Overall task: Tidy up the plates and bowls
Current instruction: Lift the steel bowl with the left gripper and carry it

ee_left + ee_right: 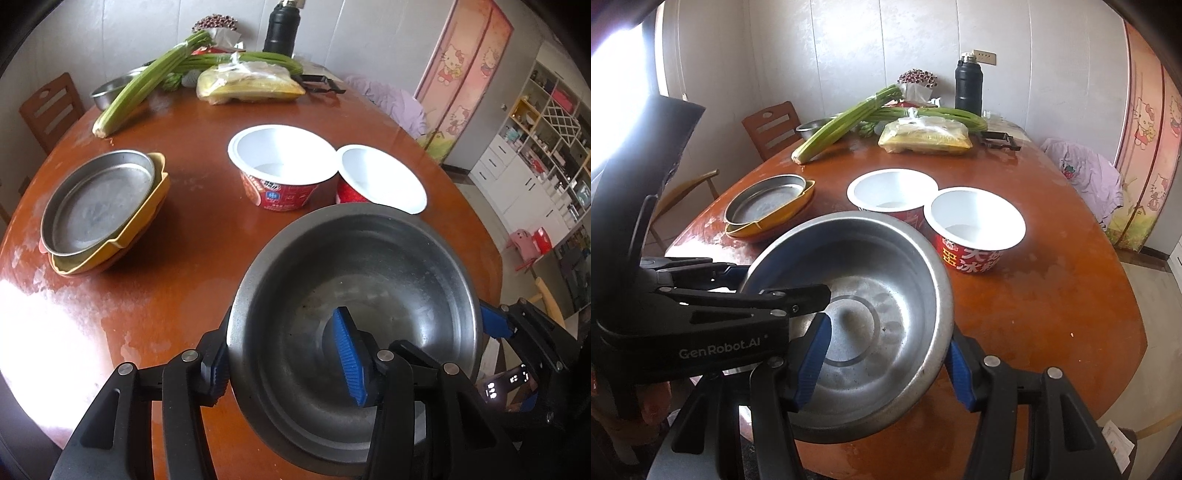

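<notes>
A large steel bowl [369, 295] [871, 295] is held above the near end of the brown table [184, 295]. My left gripper [284, 358] is shut on its left rim, one blue pad inside, one outside. My right gripper [886, 362] is shut on its right rim; it shows in the left wrist view [495, 321], and the left gripper shows in the right wrist view [738, 295]. Two empty red paper noodle bowls [280, 166] [380, 177] stand mid-table. A steel plate [99, 199] lies stacked on yellow dishes [155, 199] at left.
Celery stalks [147, 81], a bagged yellow food packet [251, 85], a small steel bowl [110, 88], a black flask [280, 29] and a peeler [321, 83] sit at the far end. A wooden chair [51, 107] stands far left; purple cloth [391, 99] lies at right.
</notes>
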Demonstrator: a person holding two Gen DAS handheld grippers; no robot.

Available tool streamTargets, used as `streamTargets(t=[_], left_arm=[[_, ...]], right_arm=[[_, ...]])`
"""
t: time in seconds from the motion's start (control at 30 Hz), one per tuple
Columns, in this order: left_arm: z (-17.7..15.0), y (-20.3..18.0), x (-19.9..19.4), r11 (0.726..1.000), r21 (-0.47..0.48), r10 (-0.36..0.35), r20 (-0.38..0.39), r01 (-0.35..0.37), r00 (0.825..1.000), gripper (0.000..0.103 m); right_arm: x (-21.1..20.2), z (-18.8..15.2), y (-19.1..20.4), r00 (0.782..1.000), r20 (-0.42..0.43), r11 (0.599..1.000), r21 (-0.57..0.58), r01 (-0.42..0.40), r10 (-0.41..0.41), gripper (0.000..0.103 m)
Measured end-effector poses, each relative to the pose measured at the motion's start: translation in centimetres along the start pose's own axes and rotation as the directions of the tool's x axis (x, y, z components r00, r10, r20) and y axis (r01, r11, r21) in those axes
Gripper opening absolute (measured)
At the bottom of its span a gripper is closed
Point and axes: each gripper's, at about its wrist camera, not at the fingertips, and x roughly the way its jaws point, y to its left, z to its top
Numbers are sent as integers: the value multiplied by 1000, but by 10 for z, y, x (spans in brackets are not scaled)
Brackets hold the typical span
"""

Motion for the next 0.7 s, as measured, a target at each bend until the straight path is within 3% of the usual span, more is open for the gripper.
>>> streamTargets(t=[0.7], left_arm=[[-1, -5, 22, 999, 11, 49, -43, -48, 998, 51]], right_arm=[[20, -7, -11, 997, -49, 997, 51, -50, 52, 60]])
